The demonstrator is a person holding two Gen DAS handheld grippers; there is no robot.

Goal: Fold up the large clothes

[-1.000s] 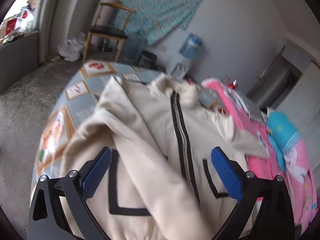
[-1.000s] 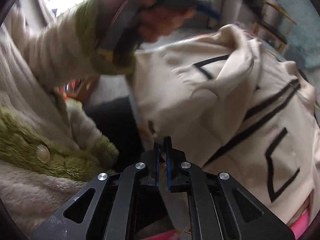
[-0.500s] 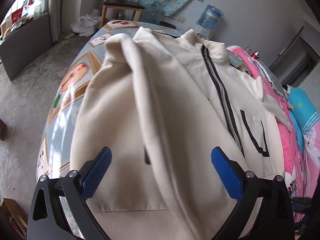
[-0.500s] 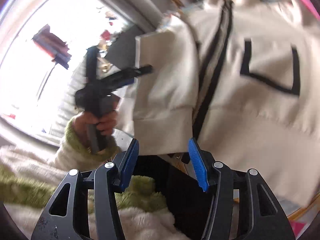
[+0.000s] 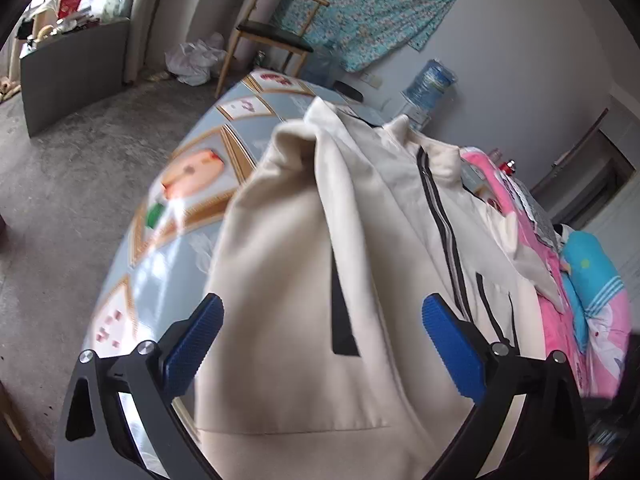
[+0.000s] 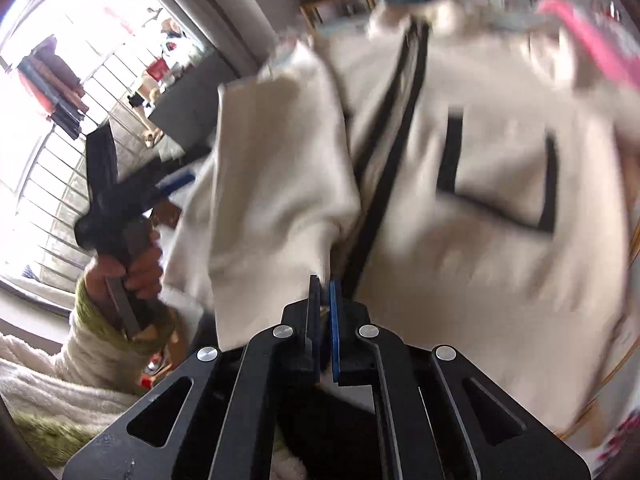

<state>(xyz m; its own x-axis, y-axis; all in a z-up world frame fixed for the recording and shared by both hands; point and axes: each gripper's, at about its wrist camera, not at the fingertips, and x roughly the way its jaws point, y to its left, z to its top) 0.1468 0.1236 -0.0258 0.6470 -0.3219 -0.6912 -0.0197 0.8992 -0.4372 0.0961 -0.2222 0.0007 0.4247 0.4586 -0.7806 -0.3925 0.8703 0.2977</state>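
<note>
A cream jacket (image 5: 380, 200) with a black zipper and black pocket trim lies front up on the patterned table (image 5: 180, 200). One sleeve is folded across its front. My left gripper (image 5: 320, 304) hovers open just above the jacket's lower half, with cloth under both blue pads and nothing pinched. In the right wrist view the jacket (image 6: 500, 240) fills the frame. My right gripper (image 6: 323, 284) has its jaws closing, pads together on the folded sleeve's lower edge beside the zipper. A person's hand (image 6: 128, 276) holds the left gripper's handle at the left.
Pink and blue bedding (image 5: 560, 300) lies along the jacket's right side. A wooden chair (image 5: 276, 36), a water bottle (image 5: 430, 84) and a grey cabinet (image 5: 72, 68) stand beyond the table. A fuzzy cream and green sleeve (image 6: 80, 360) is close at the lower left.
The right gripper rolled, opened, then shut again at the sleeve's edge. The left gripper stayed open and sank towards the jacket. The sleeve now lies folded over the front.
</note>
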